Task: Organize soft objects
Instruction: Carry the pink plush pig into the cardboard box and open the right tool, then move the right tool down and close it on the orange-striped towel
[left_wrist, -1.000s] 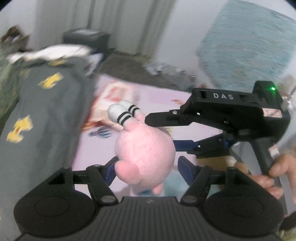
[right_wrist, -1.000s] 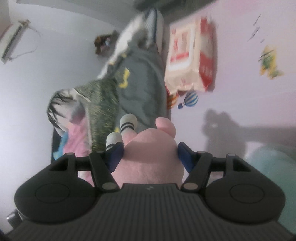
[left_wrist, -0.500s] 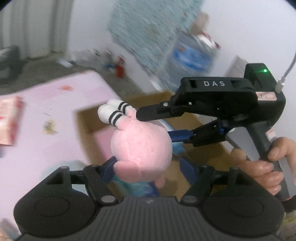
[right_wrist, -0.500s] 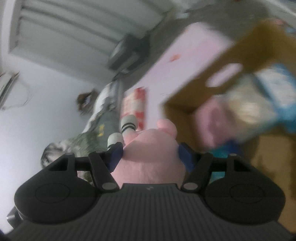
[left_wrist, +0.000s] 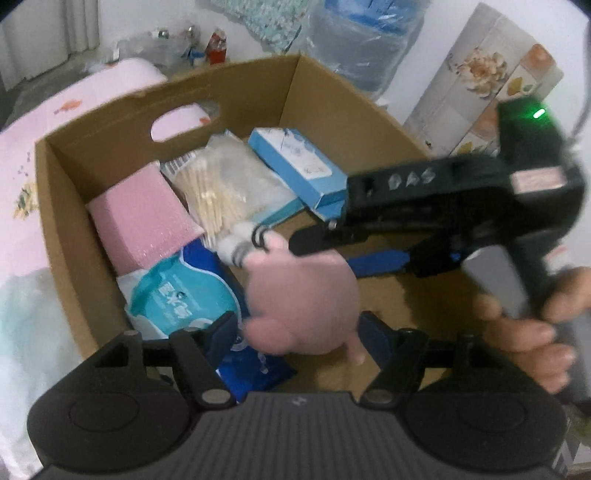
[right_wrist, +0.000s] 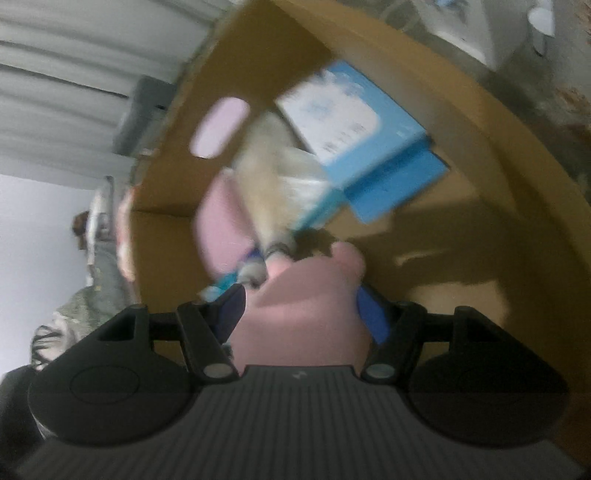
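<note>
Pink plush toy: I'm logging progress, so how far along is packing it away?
Done: the cardboard box already holds a pink foam block and a blue carton. In hand: the pink plush toy is gripped by both the left gripper and right gripper, above the box. Left: lowering and releasing it.

The left gripper (left_wrist: 295, 334) shows a matt black body with a ribbed grey deck at six o'clock, two round black housings at seven and five, and a silver screw at the root of each angled black link; its fingers (left_wrist: 373, 338) carry dark blue pads. The right gripper (left_wrist: 317, 251), at three o'clock in the left view, is a black casing with raised letters DAS, a green light at one o'clock, a pale label and a grey handle — a blue strip runs along its lower finger. Its own camera shows the same ribbed deck, screws and blue pads (right_wrist: 373, 319)
</note>
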